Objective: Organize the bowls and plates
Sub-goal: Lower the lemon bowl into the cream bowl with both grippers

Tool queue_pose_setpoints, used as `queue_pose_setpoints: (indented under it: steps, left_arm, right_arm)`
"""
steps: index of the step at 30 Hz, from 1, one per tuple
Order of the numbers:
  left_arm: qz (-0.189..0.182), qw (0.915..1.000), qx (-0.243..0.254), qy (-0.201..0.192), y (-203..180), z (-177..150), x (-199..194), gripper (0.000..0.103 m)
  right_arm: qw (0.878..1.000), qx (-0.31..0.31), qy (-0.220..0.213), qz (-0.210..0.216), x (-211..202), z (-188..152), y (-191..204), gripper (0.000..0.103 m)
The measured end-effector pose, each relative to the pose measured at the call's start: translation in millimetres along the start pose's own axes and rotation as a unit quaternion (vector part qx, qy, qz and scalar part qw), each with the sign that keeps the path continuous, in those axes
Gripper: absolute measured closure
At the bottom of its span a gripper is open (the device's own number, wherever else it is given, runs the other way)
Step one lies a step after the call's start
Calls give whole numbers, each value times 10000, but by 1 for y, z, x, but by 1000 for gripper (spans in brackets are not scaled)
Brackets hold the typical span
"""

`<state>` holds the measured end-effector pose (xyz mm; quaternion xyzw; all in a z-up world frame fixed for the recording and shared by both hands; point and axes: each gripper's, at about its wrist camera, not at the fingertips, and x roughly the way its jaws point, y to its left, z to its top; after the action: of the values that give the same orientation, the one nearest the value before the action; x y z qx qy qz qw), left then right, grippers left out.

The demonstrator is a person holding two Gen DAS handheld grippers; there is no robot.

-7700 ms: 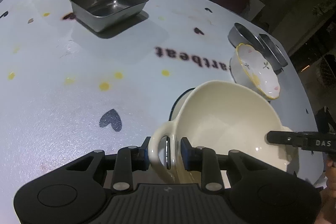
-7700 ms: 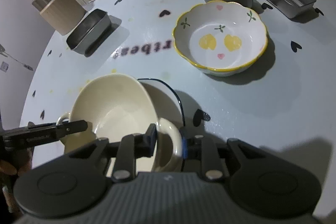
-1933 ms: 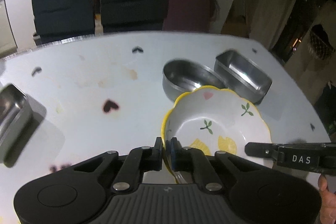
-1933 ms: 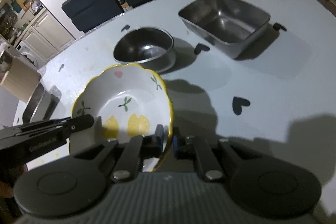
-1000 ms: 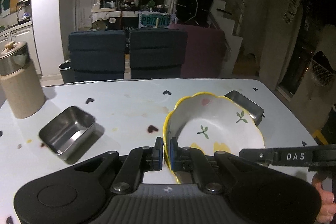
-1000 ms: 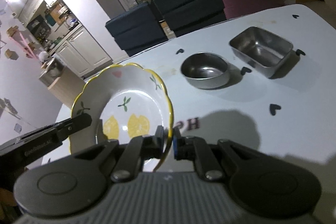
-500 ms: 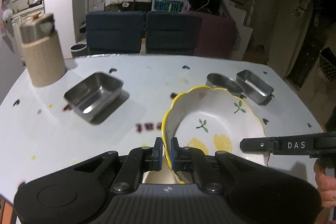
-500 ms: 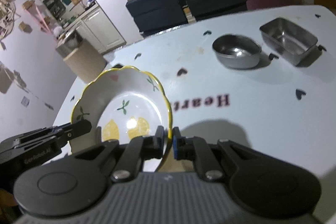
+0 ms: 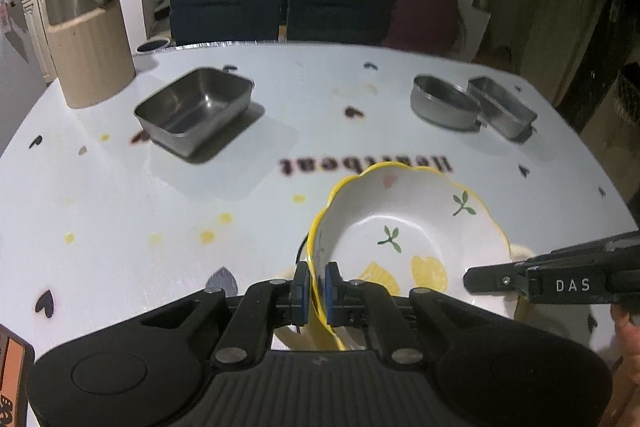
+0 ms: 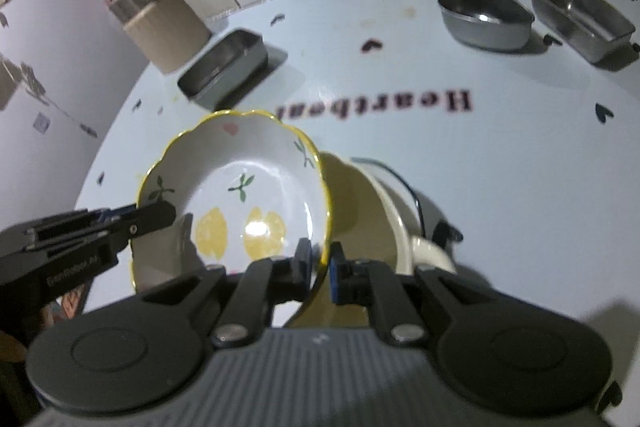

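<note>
The lemon bowl point(image 9: 404, 227) is held off the counter point(image 9: 120, 195) by both grippers at once, tilted with its inside facing the cameras. The left gripper point(image 9: 316, 283) has its fingers point(image 9: 301, 287) narrowed onto the bowl's yellow scalloped rim at one side, one finger inside the rim and one outside. The right gripper point(image 10: 320, 263) clamps the opposite side of the rim the same way, its fingers point(image 10: 336, 267) nearly together with only the thin wall between them. In the right wrist view the left gripper shows as a dark bar at the bowl's far edge; in the left wrist view the right gripper point(image 9: 492, 281) reaches in from the right edge, a bit of a hand point(image 9: 628, 331) behind it. Just below and behind the lemon bowl sits a cream bowl point(image 10: 372, 203) with a handle, resting on a plate point(image 10: 404, 183) with a dark rim. Whether the two bowls touch cannot be told. Farther off on the counter stand a steel tray point(image 9: 196, 111) near a beige canister point(image 9: 88, 43), and, at the far right, a round steel bowl point(image 9: 442, 101) just beside a second steel tray point(image 9: 500, 111). The word "Heartbeat" point(image 10: 384, 105) is printed across the counter, between the steel pieces and the held bowl.
</note>
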<state>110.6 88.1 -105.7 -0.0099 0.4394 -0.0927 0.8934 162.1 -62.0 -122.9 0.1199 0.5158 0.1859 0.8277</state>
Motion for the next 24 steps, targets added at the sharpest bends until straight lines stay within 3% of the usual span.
queue_pose_setpoints:
  steps: [10,24]
  left_arm:
    - [-33,9988,300,390,-12,-8,18,94]
    - [-41,9981,399,466,-15,-10,21,93]
  right_arm:
    - [9990,-16,334,-300,10,-6,-4,92]
    - [9973,-284,362,-570,2,-11,0,91]
